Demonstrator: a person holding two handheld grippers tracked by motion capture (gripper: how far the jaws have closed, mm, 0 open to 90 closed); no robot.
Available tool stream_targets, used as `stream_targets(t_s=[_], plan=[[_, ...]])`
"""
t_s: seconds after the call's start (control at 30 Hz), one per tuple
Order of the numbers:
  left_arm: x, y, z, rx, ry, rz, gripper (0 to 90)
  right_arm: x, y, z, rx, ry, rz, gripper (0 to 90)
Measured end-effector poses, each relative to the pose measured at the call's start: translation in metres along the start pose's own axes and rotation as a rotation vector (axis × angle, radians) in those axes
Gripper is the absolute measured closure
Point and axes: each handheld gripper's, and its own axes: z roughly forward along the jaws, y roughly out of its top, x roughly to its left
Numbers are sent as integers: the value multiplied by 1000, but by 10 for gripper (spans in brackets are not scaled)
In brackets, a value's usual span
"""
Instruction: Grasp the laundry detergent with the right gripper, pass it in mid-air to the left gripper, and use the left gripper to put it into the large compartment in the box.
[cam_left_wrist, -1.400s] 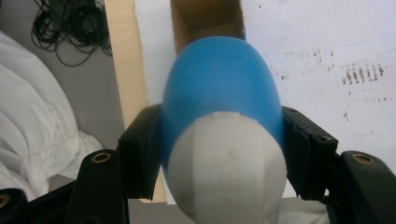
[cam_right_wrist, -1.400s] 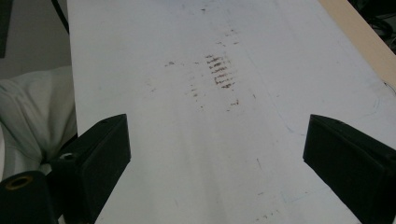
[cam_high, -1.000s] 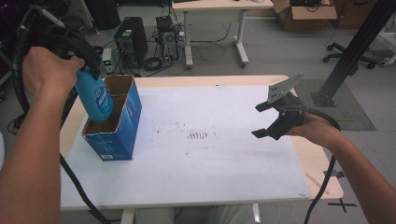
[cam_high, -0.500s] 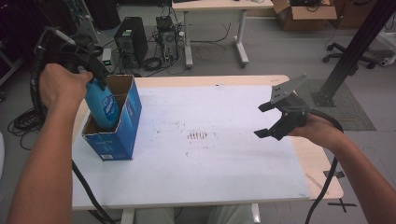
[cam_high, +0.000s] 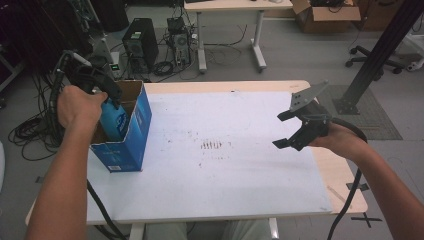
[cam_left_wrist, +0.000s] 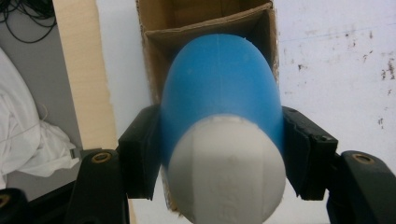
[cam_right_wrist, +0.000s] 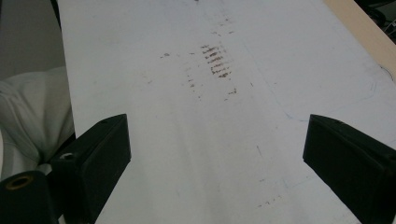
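Surface: scuffed white table top (cam_high: 225, 165).
Left gripper (cam_left_wrist: 219, 154): clamped on smooth blue plastic bottle (cam_left_wrist: 219, 98), over open blue cardboard box (cam_high: 131, 135).
Handling: likely light, rigid, slippery; grip mid-body.
Right gripper (cam_high: 292, 129): wide open, empty.

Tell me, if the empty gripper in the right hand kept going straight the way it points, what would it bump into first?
Probably the white table top, near the brown marks; nothing else lies between the open right gripper and it.
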Motion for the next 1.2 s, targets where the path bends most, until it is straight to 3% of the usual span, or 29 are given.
stream_targets(t_s=[0.5, 0.83, 1.2], plan=[[-3, -4, 41, 13, -9, 0, 381, -1, -3, 1, 6, 0, 7, 71], [-5, -5, 67, 38, -13, 22, 381, -1, -6, 3, 7, 4, 16, 71], [-5, -4, 71, 43, -14, 26, 381, -3, -8, 3, 5, 5, 22, 71]])
